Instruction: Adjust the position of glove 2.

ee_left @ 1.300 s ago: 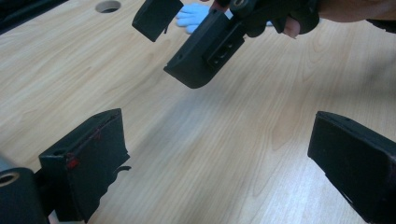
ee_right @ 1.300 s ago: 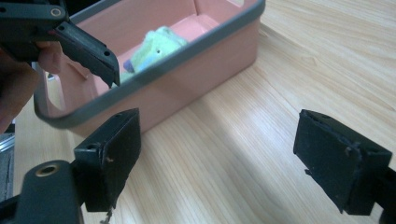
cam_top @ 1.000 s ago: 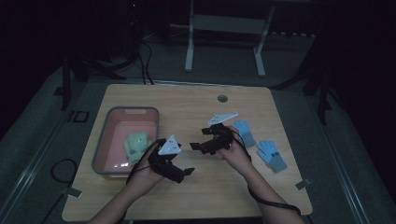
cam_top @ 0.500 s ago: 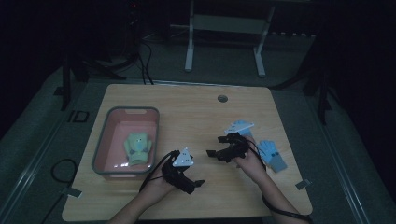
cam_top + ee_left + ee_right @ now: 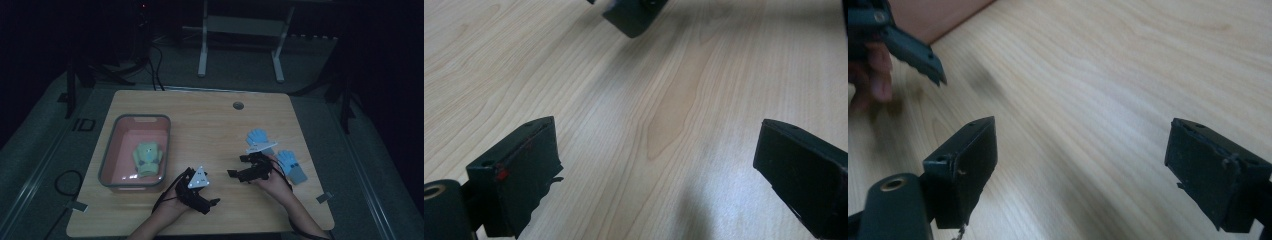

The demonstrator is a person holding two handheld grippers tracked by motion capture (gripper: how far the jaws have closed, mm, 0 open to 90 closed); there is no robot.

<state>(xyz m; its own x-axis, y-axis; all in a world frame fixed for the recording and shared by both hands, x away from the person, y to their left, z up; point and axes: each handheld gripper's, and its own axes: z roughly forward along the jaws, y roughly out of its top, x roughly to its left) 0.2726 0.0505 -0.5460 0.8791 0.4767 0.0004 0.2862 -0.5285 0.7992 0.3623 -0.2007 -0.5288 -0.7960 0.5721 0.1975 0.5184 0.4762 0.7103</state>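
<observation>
Grippers low over bare wood — the right gripper (image 5: 235,174) has its jaws spread wide with nothing between them, and the left gripper (image 5: 214,202) is just as wide and just as empty, hovering near the front edge of the tabletop (image 5: 210,120). Behind the right hand lie two blue gloves: one blue glove (image 5: 258,137) just beyond the gripper, the other blue glove (image 5: 291,166) just to its right. Over on the left sits a pink bin (image 5: 111,165) with a green glove (image 5: 148,158) already inside — so the job looks like sorting gloves into it. To do it well, the right gripper should turn back toward the nearer glove, come down flat, and pinch the cuff rather than a finger.
</observation>
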